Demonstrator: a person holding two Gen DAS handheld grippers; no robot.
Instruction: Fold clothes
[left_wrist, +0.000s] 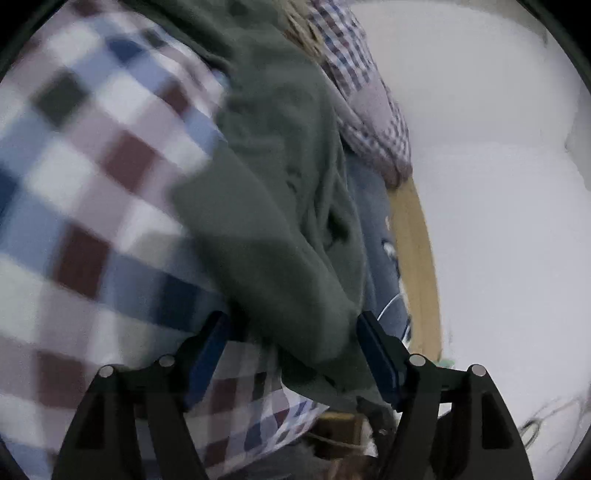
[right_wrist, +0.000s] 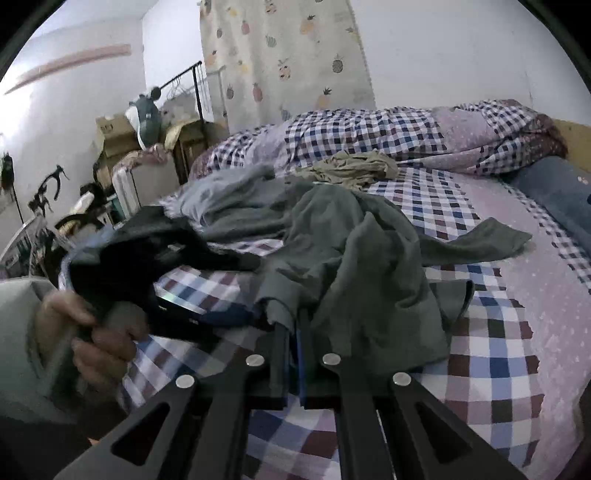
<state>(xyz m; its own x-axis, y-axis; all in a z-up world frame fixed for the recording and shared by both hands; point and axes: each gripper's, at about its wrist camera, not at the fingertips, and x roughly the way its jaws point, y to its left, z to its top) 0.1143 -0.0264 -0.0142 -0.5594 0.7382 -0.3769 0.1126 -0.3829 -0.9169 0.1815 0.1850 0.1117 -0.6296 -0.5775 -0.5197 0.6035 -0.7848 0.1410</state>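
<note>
While I'm looking through the right wrist cam, the right gripper (right_wrist: 293, 332) is pinching the green garment's (right_wrist: 354, 266) edge at lower centre, fingers squeezed together on it. A beige garment (right_wrist: 354, 170) and rolled checked duvet (right_wrist: 388, 136) are sitting upper centre, cardboard boxes (right_wrist: 114, 136) upper left, contents hidden. No readable writing. The left gripper (left_wrist: 295, 354) is spread apart around the same cloth over the checked sheet (left_wrist: 92, 184), very blurry.
</note>
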